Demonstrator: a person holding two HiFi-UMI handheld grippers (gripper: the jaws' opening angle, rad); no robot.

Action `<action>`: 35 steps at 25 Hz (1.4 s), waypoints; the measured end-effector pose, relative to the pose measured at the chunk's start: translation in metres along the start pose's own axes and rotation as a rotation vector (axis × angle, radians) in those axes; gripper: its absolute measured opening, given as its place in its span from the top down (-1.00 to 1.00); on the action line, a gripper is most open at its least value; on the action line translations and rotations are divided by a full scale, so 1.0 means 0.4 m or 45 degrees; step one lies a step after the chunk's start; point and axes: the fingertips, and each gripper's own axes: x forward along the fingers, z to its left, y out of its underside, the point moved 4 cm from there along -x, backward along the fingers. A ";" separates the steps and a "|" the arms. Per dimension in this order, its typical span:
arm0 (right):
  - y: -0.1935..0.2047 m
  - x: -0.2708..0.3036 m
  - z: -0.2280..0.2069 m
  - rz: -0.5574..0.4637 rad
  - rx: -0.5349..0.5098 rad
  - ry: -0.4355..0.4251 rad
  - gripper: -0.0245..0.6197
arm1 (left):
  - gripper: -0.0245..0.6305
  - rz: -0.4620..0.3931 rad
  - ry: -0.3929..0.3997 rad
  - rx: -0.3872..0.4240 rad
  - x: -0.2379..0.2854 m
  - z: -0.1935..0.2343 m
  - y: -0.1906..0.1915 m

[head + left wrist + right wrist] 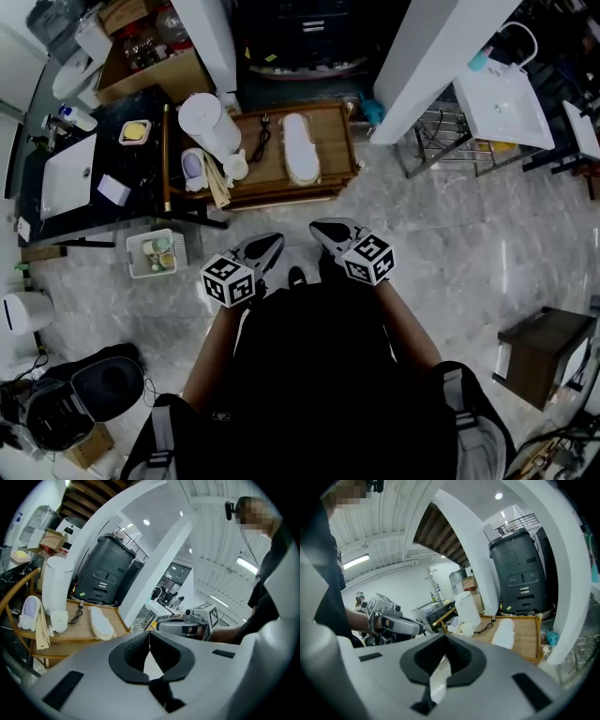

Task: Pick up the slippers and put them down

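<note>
Bright, even indoor light from white ceiling strip lamps (pixel 247 566) glints off the glossy grey marble floor (pixel 450 234), while both gripper views bend strongly and darken at their corners

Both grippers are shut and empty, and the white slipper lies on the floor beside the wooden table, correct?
Not the floor: the head view shows the white slipper lying on the wooden table. The left gripper and right gripper are shut and empty.
</note>
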 end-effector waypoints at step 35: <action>-0.104 0.069 -0.309 0.286 -0.235 -0.520 0.90 | 0.89 -0.270 -0.423 -0.180 0.241 0.050 -0.157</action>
